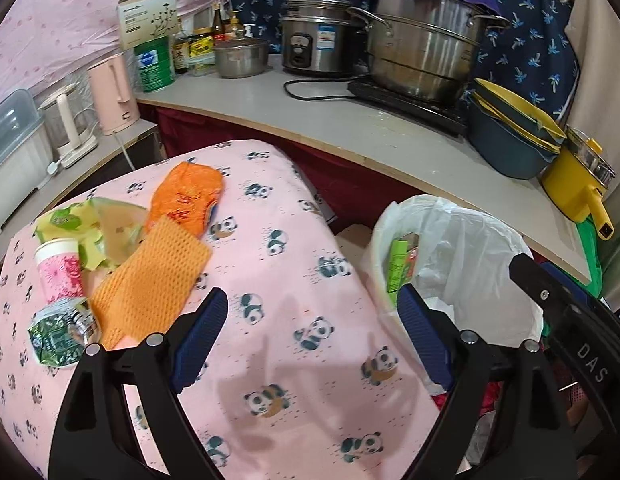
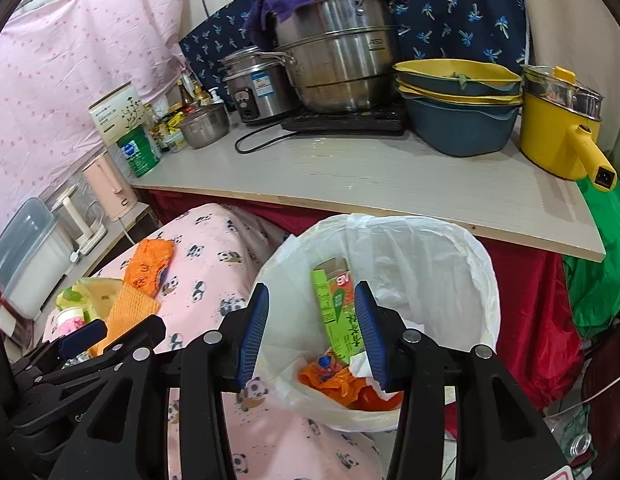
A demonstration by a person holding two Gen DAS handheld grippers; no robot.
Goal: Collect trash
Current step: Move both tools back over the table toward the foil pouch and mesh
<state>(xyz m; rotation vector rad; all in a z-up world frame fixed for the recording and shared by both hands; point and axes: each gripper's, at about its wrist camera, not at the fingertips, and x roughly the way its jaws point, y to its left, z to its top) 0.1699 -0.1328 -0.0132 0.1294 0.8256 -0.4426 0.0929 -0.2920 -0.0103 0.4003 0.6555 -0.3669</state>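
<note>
A: Several pieces of trash were left on the panda-print cloth [image 1: 293, 264] when we logged the left wrist view. We counted an orange foil wrapper [image 1: 185, 196], an orange foam net [image 1: 145, 280], a yellow-green wrapper [image 1: 85, 224], a pink paper cup [image 1: 59, 270] lying on its side and a crushed green carton [image 1: 55, 338], all bunched at the cloth's left side.

B: And the left gripper [image 1: 312, 320]?

A: We noted its jaws standing wide apart, blue pads bare, nothing held. It hung over clear cloth between the pile and the bin [image 1: 450, 240], touching neither.

B: Right wrist view next. We recorded the right gripper [image 2: 310, 328] poised over the bin's mouth, jaws part open and empty. The green box [image 2: 336, 312] showed between the pads, but it lay down inside the white liner [image 2: 430, 264], not in the grip.

A: Contents of the bin?

B: We saw the green box standing on end, crumpled orange wrappers [image 2: 334, 380] under it, and some white paper. So we judged the job partly done: a few items binned, about five left on the cloth.

A: Handling notes?

B: We judged the foil and net light and crushable, and the cup likely to roll.
</note>
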